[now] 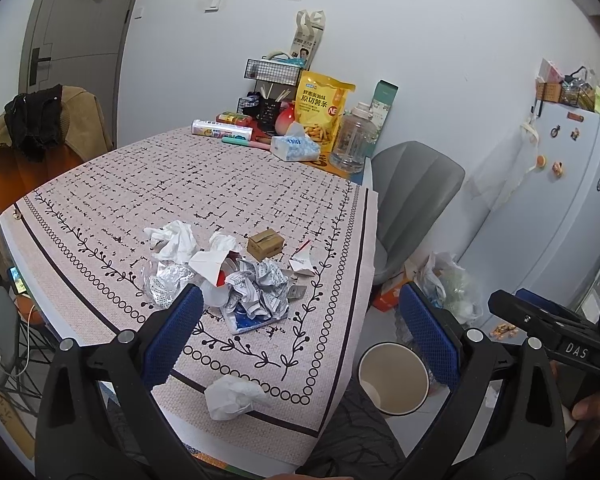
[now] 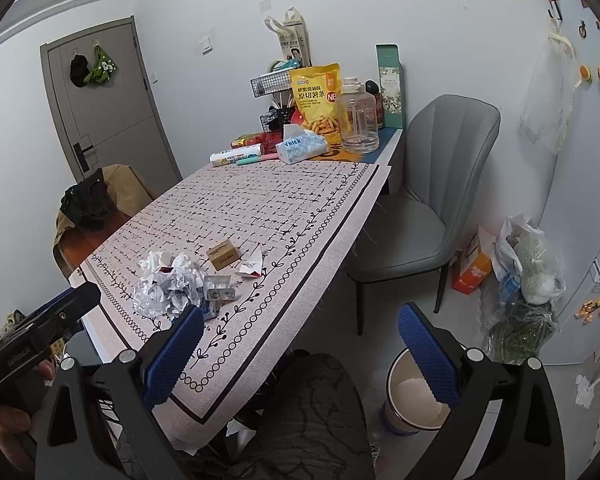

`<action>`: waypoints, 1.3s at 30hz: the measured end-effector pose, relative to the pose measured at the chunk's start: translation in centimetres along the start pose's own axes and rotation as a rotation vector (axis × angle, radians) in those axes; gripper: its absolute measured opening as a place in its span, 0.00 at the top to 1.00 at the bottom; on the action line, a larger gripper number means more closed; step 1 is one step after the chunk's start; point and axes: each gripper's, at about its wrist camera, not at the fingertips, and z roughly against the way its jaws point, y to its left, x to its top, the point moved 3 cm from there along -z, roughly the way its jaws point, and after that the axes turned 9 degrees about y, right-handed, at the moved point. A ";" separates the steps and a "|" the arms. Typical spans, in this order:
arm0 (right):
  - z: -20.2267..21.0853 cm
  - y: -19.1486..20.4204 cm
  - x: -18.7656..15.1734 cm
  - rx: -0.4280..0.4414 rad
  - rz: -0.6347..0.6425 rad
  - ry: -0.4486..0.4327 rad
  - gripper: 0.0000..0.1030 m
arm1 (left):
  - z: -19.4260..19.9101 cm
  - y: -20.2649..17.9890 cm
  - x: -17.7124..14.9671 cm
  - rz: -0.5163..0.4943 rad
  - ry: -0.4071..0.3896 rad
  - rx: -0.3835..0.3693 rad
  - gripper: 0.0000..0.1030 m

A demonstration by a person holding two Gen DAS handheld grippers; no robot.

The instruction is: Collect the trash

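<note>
Right now you hold both grippers empty, jaws spread wide, above the near end of a table [image 1: 100, 208] covered with a patterned cloth. Your left gripper [image 1: 300, 336] looks down on the trash: a heap of crumpled paper [image 1: 256, 288], white tissue and foil wrappers near the cloth's border, with a small cardboard box [image 1: 265, 243] just behind the heap and a torn red-and-white scrap [image 1: 302, 262] beside it. One loose wad of tissue [image 1: 232, 396] lies apart from the rest, close to the table's near edge. Your right gripper [image 2: 300, 344] hangs further right, over your knee, with the waste bin [image 2: 414, 396] on the floor just beside the table — white lining, something pale already in the bottom.

Risks, judged from this layout: the heap is loose and tangled, so a pinch could lift one sheet and drag others off the edge onto the floor. The lone wad sits so near the edge that a nudge could knock it down. Foil and blister wrappers look slippery and may slide from the pads. At the far end stand a tissue box [image 1: 294, 148], a snack bag and a water bottle — those appear to be keepers, so stay clear of them.
</note>
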 end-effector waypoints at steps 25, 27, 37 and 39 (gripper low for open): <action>-0.9 0.1 0.1 -0.018 0.010 0.002 0.07 | -0.7 0.6 -0.2 0.021 0.024 -0.004 0.06; -0.9 0.0 0.1 -0.030 0.013 -0.015 0.07 | -1.0 0.7 -0.2 0.021 0.035 -0.009 0.06; -3.0 0.8 -0.9 0.014 0.010 -0.051 0.07 | -1.4 4.2 -1.9 0.065 0.089 0.009 0.07; -3.8 1.4 -1.1 0.020 0.034 -0.043 0.07 | -1.8 5.3 -2.4 0.084 0.111 0.013 0.10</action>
